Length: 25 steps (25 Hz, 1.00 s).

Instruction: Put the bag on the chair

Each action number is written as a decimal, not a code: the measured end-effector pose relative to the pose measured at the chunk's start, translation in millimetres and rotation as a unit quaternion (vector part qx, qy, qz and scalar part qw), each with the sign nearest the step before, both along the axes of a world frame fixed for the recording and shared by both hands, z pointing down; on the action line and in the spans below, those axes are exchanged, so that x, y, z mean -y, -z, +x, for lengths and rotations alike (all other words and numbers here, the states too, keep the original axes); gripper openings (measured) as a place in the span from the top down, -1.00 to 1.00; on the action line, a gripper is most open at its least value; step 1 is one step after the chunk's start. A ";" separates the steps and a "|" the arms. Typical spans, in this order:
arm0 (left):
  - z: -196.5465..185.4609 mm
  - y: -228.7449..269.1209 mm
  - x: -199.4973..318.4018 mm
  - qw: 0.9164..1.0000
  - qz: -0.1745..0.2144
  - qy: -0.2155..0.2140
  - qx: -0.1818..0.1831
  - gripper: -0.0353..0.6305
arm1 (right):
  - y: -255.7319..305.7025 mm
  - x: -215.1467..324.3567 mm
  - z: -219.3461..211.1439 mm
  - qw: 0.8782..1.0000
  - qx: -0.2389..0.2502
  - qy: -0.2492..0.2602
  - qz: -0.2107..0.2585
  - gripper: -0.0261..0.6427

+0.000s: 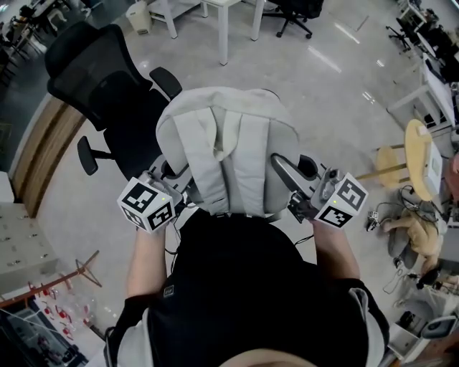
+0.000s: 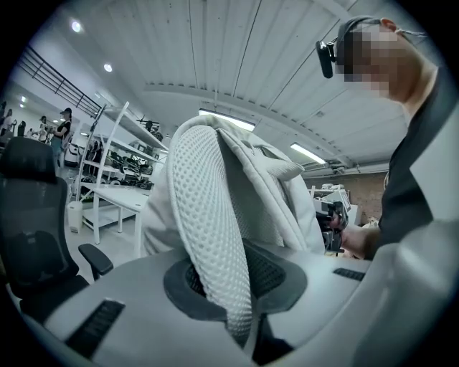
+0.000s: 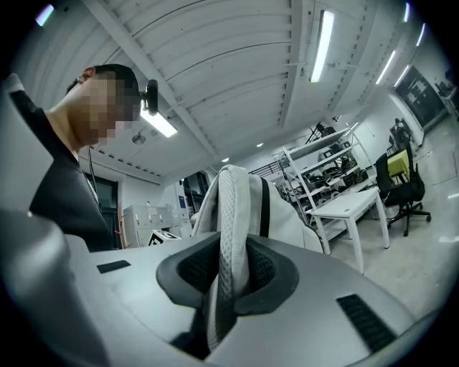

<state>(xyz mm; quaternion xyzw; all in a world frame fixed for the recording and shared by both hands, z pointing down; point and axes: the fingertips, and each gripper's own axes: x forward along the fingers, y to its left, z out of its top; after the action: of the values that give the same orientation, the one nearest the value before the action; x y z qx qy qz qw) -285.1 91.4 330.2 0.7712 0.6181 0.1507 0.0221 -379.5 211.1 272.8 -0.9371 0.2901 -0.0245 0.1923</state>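
A light grey backpack (image 1: 222,136) hangs in the air in front of the person, its two shoulder straps turned toward the head camera. My left gripper (image 1: 179,190) is shut on the left mesh strap (image 2: 215,244), which runs down between its jaws (image 2: 229,287). My right gripper (image 1: 285,178) is shut on the other strap (image 3: 231,236), pinched between its pads (image 3: 226,279). The black office chair (image 1: 107,86) stands just beyond and left of the bag, its seat partly hidden behind it. In the left gripper view the chair (image 2: 32,215) shows at the left edge.
A wood-sided counter (image 1: 36,150) runs along the left. White tables (image 1: 215,14) and another black chair (image 1: 294,14) stand farther off. A round wooden stool (image 1: 416,150) and clutter sit at the right. Shelving and a white table (image 3: 351,208) show in the right gripper view.
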 end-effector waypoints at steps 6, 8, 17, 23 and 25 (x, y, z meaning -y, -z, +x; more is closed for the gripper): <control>13.1 -21.8 -48.1 0.999 0.015 -0.026 0.021 0.70 | -20.9 -44.6 10.1 0.999 0.025 -0.031 0.011 0.73; 23.1 -27.1 -64.7 0.999 0.017 -0.033 0.025 0.70 | -25.7 -60.0 18.9 0.999 0.028 -0.038 0.013 0.73; 113.7 -42.3 -135.3 0.999 0.002 -0.022 0.031 0.70 | -36.7 -130.9 111.8 0.999 0.035 -0.034 -0.004 0.73; 198.4 -16.5 -151.1 0.999 -0.027 0.021 0.014 0.70 | -9.0 -148.7 199.3 0.999 0.027 -0.003 -0.025 0.73; 224.5 -6.4 -149.3 0.999 -0.036 0.032 0.010 0.70 | 1.5 -149.2 227.9 0.999 0.018 0.009 -0.033 0.73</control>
<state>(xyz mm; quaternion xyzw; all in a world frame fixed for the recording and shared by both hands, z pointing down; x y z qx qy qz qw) -60.6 240.7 336.5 0.7876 0.5982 0.1351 0.0602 -151.6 360.3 271.3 -0.9398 0.2939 -0.0523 0.1666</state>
